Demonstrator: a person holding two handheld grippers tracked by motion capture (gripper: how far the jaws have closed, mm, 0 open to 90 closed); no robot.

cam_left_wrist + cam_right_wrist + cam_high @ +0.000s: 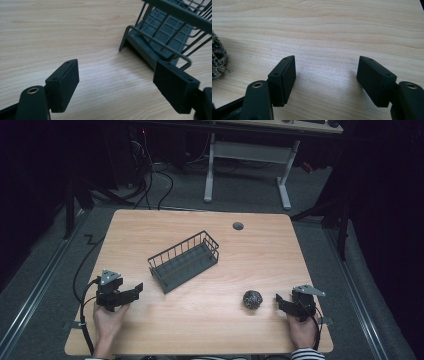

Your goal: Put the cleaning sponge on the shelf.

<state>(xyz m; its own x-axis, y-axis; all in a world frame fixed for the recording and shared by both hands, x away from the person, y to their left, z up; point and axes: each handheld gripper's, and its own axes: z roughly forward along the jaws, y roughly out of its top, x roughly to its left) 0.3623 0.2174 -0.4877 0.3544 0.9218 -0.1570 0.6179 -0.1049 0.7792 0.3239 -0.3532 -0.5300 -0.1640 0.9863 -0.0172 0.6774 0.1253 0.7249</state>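
Resting low on the wooden surface point(210, 320), the right claw point(280, 302) sits spread and empty, aimed toward the steel scouring ball point(253, 299) just beside it, likely readying a pick. The left claw point(134, 290), also spread and empty, faces the wire basket point(184, 261) nearby, perhaps to steady it. In the right gripper view the ball point(217, 58) is cut off at the edge.

A light wooden table point(200, 320) carries a dark wire basket point(184, 261) mid-table and a steel scourer ball point(252, 299) near the right front
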